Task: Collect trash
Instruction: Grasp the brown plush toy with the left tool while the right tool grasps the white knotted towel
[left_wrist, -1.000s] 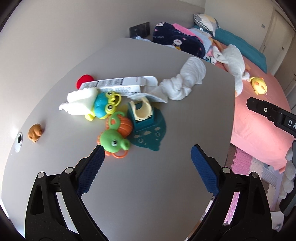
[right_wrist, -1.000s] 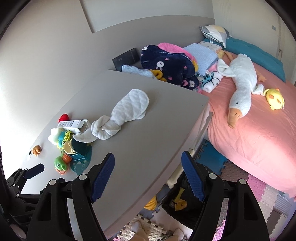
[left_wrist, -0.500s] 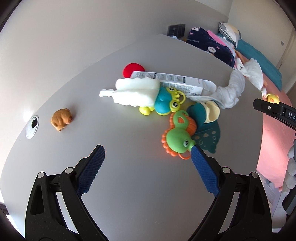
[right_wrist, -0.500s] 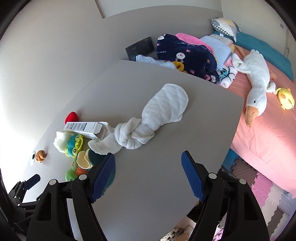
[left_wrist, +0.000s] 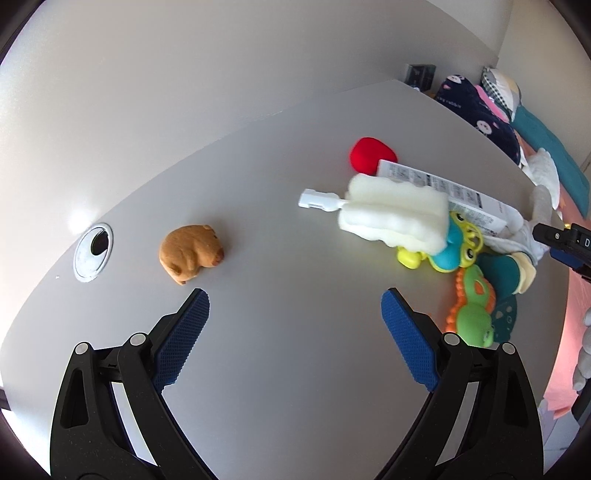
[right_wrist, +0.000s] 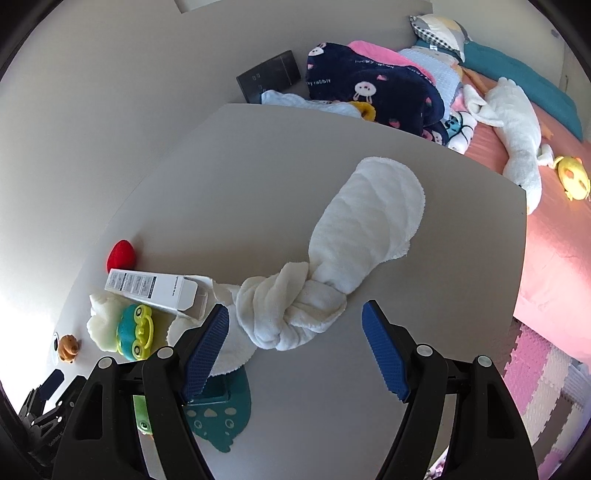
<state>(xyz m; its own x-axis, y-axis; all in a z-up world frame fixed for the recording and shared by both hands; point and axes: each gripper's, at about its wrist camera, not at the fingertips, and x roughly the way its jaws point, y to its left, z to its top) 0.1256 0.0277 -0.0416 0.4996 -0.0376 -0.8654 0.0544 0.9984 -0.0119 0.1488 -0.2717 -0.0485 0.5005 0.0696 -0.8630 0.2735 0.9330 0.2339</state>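
Observation:
A white printed carton lies on the grey table among toys. A white sponge brush lies against it, next to a knotted white cloth. My left gripper is open and empty, low over the table, between a brown toy animal and the toy pile. My right gripper is open and empty, just in front of the cloth's knot.
A red soft toy, a blue-yellow frog toy, a green-orange frog toy and a teal toy crowd the pile. A cable hole sits left. A pink bed with a plush goose lies right.
The left gripper has swung left, bringing the brown toy and cable hole nearer. The right gripper has moved forward and down toward the knotted cloth. Both stay open.

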